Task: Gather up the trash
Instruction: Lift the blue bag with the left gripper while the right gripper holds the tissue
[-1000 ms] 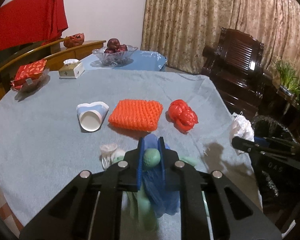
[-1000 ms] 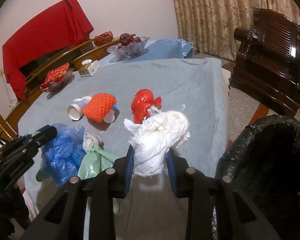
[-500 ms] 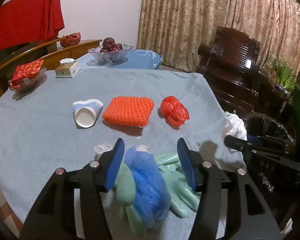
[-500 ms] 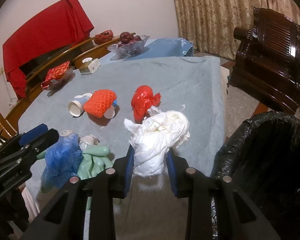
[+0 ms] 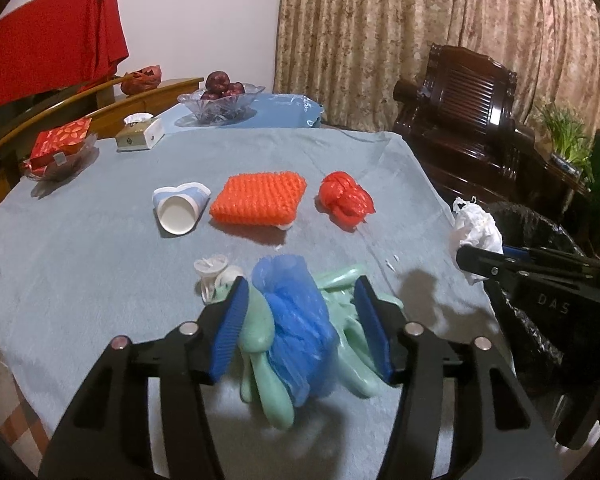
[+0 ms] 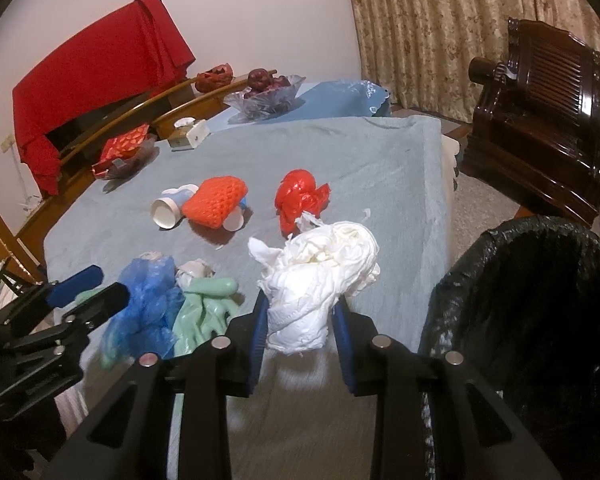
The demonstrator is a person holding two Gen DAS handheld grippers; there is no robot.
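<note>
Fingers of the left gripper (image 5: 300,320), a second ago pinched on the blue mesh ball (image 5: 296,320) and green gloves (image 5: 340,312), now stand spread either side of that heap and are narrowing again, pads not pressing; the bundle lies loose on the grey cloth (image 5: 80,248), so that grab looks released and needs redoing; paper cup (image 5: 180,208) at eleven o'clock, orange net (image 5: 258,198) at twelve, red bag (image 5: 346,200) at one, all untouched. Right view: the right gripper (image 6: 300,332) pinches the white wad (image 6: 320,280) as before, unchanged; black bin (image 6: 540,320) waits at three o'clock, just beside, the drop not yet made.
</note>
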